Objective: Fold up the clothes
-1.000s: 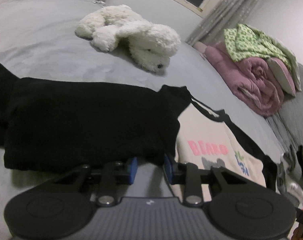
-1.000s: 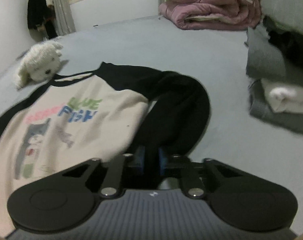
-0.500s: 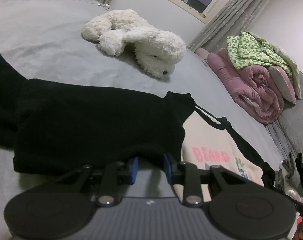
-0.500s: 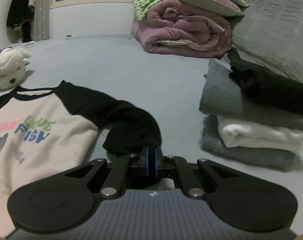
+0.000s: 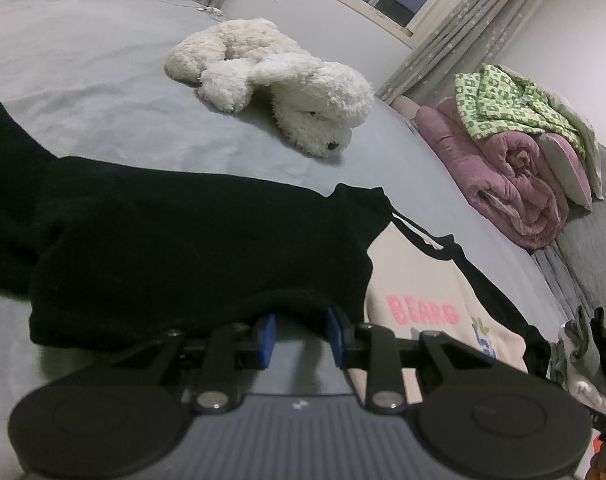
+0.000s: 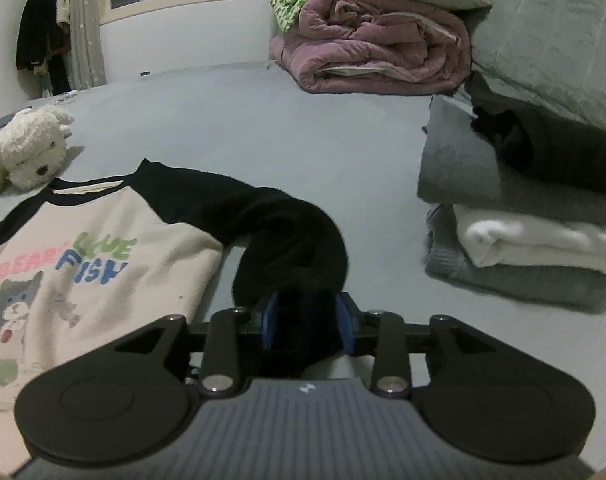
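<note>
Sweatshirt [image 6: 103, 248], cream-bodied with black sleeves and a printed front, lies flat on the grey bed [image 6: 303, 140], filling the lower left of the right wrist frame and the lower right of the left wrist frame. Right gripper [image 6: 307, 320] sits at bottom centre of its frame; its jaws have just been opening and now stand apart, with the cuff end of the right black sleeve [image 6: 295, 232] lying between the blue pads, which no longer appear to press it. Left gripper [image 5: 299, 332] sits at bottom centre of its frame, jaws partly apart; the hem of the left black sleeve [image 5: 175, 248] drapes over the fingertips, and whether the pads touch the cloth cannot be told. White plush dog [image 5: 279, 84] lies in the upper centre of the left frame. Rolled pink quilt [image 6: 383, 40] occupies the upper centre of the right frame, and a stack of folded clothes [image 6: 523, 220] the right edge.
</note>
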Tool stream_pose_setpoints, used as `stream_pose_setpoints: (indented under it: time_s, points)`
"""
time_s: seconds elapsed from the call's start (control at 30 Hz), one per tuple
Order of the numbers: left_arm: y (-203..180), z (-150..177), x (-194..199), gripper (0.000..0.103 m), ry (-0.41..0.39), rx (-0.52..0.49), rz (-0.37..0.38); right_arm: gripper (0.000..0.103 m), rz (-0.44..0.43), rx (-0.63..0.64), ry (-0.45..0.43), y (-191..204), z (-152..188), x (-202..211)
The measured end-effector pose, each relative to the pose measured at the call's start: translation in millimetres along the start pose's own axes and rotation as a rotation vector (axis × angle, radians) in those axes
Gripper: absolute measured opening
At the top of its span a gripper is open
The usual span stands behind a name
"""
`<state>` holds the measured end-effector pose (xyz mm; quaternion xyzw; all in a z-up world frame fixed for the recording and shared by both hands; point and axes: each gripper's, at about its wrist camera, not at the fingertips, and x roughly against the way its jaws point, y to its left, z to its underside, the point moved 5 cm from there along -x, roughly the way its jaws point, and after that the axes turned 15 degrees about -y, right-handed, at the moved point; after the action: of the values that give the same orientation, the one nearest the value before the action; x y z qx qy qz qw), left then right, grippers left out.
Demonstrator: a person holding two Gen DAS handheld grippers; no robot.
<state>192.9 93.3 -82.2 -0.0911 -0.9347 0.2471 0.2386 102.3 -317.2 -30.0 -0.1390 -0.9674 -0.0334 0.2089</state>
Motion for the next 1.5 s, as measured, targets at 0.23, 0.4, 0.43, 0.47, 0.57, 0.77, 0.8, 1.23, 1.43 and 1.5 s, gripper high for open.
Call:
stream_pose_setpoints:
  time_s: [0.23, 0.4, 0.43, 0.47, 0.57, 0.77, 0.8, 1.23, 1.43, 1.5]
  points:
    - [10, -3, 0, 0.019, -0.035, 0.042, -0.033, 0.036, -0.024, -0.045, 0.06, -1, 12, -2]
    - [14, -2, -1, 0.007, -0.065, 0.047, -0.059, 0.02, -0.032, 0.002, 0.061, 2, 19, -4]
    - [15, -2, -1, 0.006, -0.074, 0.042, -0.065, 0.017, -0.031, 0.021, 0.054, 3, 18, -4]
    - [16, -3, 0, 0.006, -0.083, 0.036, -0.071, 0.014, -0.027, 0.034, 0.047, 3, 17, -5]
    - [17, -10, 7, 0.005, -0.137, 0.004, -0.11, 0.011, -0.002, 0.057, 0.023, 0, 12, -7]
    - [22, -21, 16, 0.005, -0.186, -0.016, -0.143, 0.01, 0.097, 0.123, -0.049, -15, -4, -9]
    - [23, -21, 15, 0.005, -0.177, -0.017, -0.143, 0.01, 0.096, 0.106, -0.041, -19, -4, -10]
    - [16, -12, 12, 0.018, -0.032, 0.007, -0.06, 0.039, -0.005, -0.011, 0.014, -10, -15, 10]
    - [6, 4, 21, 0.018, 0.07, 0.003, 0.006, 0.039, -0.102, -0.108, 0.071, 0, -15, 29]
    - [2, 9, 26, 0.018, 0.085, -0.016, 0.013, 0.039, -0.129, -0.13, 0.089, 3, -10, 36]
